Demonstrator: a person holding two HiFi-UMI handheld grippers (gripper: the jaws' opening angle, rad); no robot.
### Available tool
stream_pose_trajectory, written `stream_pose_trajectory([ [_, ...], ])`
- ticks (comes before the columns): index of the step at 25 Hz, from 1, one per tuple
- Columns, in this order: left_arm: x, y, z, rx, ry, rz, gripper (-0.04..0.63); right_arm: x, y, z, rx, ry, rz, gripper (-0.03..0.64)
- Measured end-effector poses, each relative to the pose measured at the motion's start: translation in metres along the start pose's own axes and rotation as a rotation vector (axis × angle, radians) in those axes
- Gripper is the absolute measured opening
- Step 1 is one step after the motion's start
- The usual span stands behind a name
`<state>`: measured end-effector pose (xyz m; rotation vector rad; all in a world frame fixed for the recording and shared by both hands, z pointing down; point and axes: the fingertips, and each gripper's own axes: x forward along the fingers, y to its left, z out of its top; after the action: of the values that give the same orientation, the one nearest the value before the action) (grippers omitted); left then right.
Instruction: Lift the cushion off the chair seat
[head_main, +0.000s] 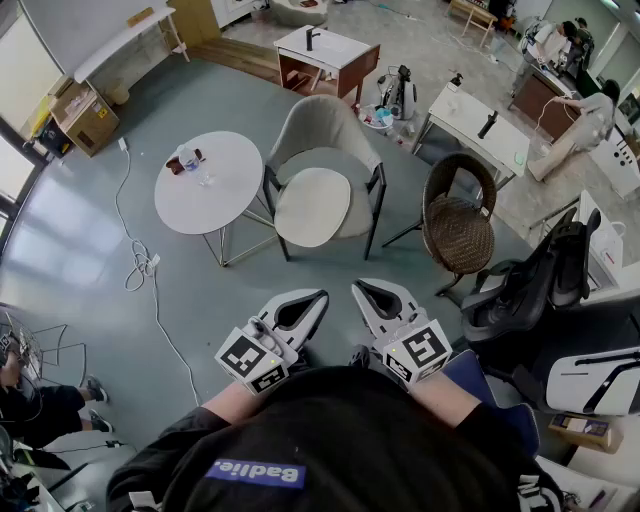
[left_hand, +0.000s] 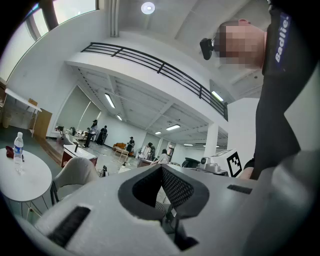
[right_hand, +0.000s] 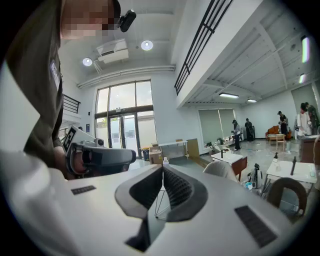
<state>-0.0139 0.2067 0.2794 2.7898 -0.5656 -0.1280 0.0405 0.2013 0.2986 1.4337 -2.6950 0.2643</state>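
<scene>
A pale oval cushion (head_main: 312, 207) lies flat on the seat of a beige armchair (head_main: 325, 130) with dark legs, in the middle of the head view. My left gripper (head_main: 320, 296) and right gripper (head_main: 358, 288) are held side by side close to my body, well short of the chair and apart from it. Both are shut with nothing between the jaws. In the left gripper view, the armchair's back (left_hand: 75, 172) shows beyond the closed left gripper (left_hand: 161, 166). The right gripper (right_hand: 162, 167) has the armchair's back (right_hand: 222, 170) to its right.
A round white table (head_main: 230, 195) with a water bottle (head_main: 189, 158) stands left of the armchair, and a cable (head_main: 140, 265) trails on the floor. A wicker chair (head_main: 458, 225) and a black office chair (head_main: 540, 280) stand to the right. White desks and people are farther back.
</scene>
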Motion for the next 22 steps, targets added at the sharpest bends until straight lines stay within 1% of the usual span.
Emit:
stream_pose_trajectory([
  [16, 0.002, -0.017, -0.005, -0.002, 0.008, 0.011, 0.015, -0.015, 0.0, -0.001, -0.001, 0.0, 0.007, 0.028],
  [22, 0.009, -0.019, -0.005, 0.0, 0.005, 0.036, 0.015, -0.02, -0.007, 0.002, 0.005, -0.011, 0.024, 0.029],
])
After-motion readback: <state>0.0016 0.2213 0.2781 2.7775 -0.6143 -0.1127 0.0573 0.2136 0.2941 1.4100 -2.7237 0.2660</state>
